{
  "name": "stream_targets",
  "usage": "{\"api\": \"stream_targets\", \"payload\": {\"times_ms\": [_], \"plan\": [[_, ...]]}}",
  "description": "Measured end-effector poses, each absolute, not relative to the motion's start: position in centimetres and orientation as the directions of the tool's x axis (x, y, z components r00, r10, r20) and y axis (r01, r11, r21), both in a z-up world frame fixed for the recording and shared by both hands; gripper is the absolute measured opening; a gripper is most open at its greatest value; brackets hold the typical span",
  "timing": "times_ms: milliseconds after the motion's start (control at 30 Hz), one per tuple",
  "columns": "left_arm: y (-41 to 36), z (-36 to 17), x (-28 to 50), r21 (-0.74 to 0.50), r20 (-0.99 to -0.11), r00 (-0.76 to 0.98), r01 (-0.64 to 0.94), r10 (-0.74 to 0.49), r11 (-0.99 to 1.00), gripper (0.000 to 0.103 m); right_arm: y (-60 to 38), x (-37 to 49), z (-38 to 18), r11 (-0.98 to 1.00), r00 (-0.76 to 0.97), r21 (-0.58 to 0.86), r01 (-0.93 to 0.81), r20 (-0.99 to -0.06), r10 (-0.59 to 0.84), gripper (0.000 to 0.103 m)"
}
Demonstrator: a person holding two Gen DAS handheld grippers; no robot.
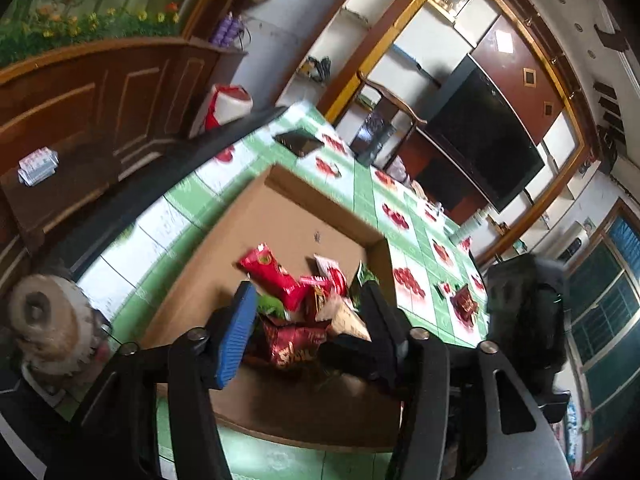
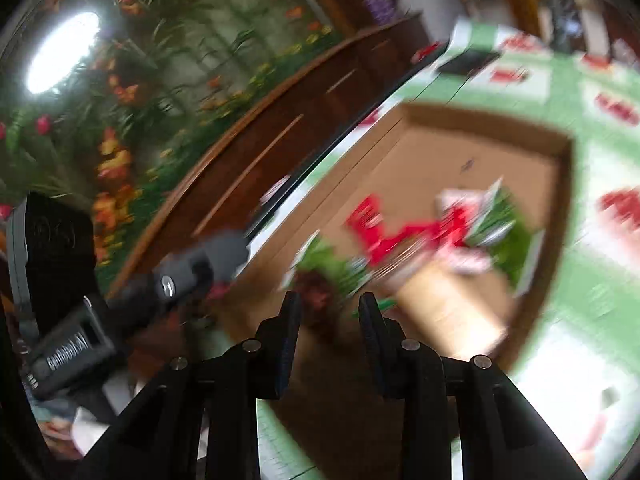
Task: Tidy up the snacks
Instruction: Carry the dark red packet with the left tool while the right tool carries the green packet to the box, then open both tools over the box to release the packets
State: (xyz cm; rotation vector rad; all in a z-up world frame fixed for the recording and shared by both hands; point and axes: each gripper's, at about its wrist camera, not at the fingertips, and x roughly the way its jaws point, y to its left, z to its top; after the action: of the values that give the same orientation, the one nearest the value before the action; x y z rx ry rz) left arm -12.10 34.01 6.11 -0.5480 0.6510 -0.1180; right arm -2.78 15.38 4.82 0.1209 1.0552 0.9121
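Both claws stand apart, gripping nothing: the left gripper [image 1: 308,308] over snack packets [image 1: 292,292] in the cardboard box [image 1: 300,216], the right gripper [image 2: 330,308] likewise. Motion blur in the right view smears the packet labels beyond reading.

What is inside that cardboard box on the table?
The cardboard box holds a loose pile of snack packets, mostly red with some green, heaped at one end. Whatever lies beneath the pile is covered; the rest of the floor is bare.

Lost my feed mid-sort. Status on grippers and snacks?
Left gripper open over the snack packets piled in the cardboard box. Right gripper open, empty. One red packet out on the tablecloth. Nothing blocking.
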Motion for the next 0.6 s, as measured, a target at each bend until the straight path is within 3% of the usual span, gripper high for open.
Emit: {"api": "stream_targets", "payload": {"times_ms": [167,367,400,467,600], "plan": [[33.1,6.0,-11.9,-0.487,-0.568,0.777,-0.050,-0.273,0.872,0.055,14.4,-1.0,3.7,0.736,0.273,0.428,-0.524,-0.734,0.622,0.030],[30.5,6.4,-11.7,-0.334,-0.628,0.760,-0.070,-0.167,0.940,0.055,10.2,-1.6,5.9,0.747,0.358,0.469,-0.471,-0.672,0.648,0.037],[29.9,6.6,-11.8,-0.289,-0.636,0.761,-0.081,-0.128,0.954,0.057,9.4,-2.1,6.4,0.752,0.381,0.465,-0.467,-0.662,0.646,0.042],[29.0,6.9,-11.9,-0.207,-0.652,0.757,-0.115,-0.049,0.972,0.074,7.8,-2.8,7.0,0.766,0.421,0.455,-0.454,-0.648,0.635,0.046],[27.4,7.2,-12.1,-0.155,-0.656,0.755,-0.115,-0.015,0.981,0.077,4.7,-3.9,7.4,0.801,0.470,0.431,-0.415,-0.652,0.594,0.047]]}}
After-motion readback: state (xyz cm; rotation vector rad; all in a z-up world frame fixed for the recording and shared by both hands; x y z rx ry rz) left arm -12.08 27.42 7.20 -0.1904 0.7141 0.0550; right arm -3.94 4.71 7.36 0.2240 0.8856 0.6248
